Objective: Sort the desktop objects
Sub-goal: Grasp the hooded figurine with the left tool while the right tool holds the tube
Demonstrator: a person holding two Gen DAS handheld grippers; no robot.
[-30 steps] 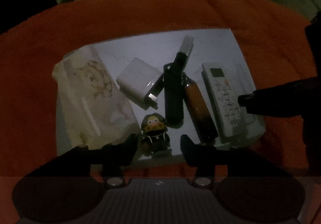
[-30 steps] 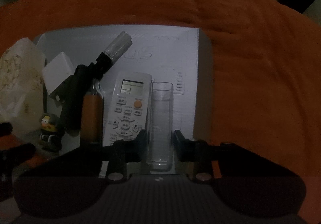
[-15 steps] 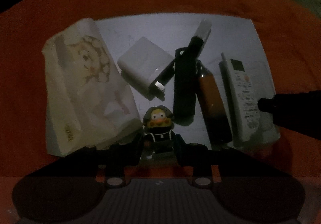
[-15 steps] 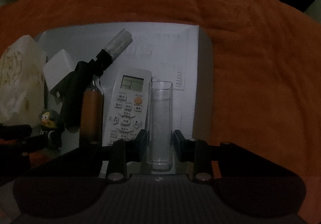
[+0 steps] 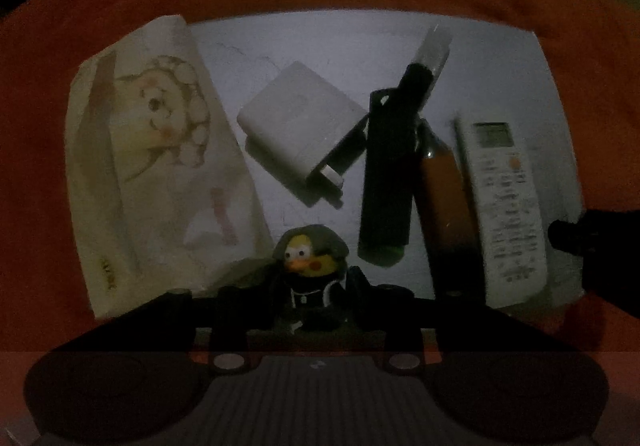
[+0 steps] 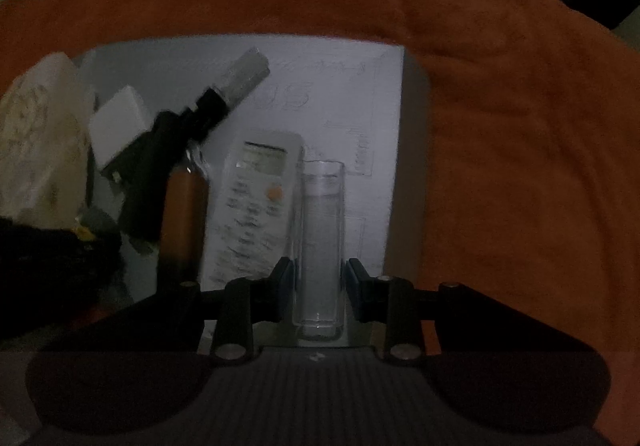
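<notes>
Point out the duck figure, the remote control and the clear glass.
duck figure [image 5: 308, 260], left wrist view, yellow face.
remote control [image 6: 256, 218], right wrist view, button area.
clear glass [image 6: 322, 246], right wrist view, mid wall.

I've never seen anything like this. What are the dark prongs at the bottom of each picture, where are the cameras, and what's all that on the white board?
There is no robot here: a person holds a two-finger gripper in each hand, each with a fisheye camera looking along its fingers. The left gripper brackets a small yellow-faced duck figurine in dark clothes; whether it grips is unclear. The right gripper straddles a clear glass tumbler, with slight gaps. On the white board, over an orange cloth, also lie a white remote control, a white charger block, a black stick-shaped gadget and a cartoon-printed tissue pack.
</notes>
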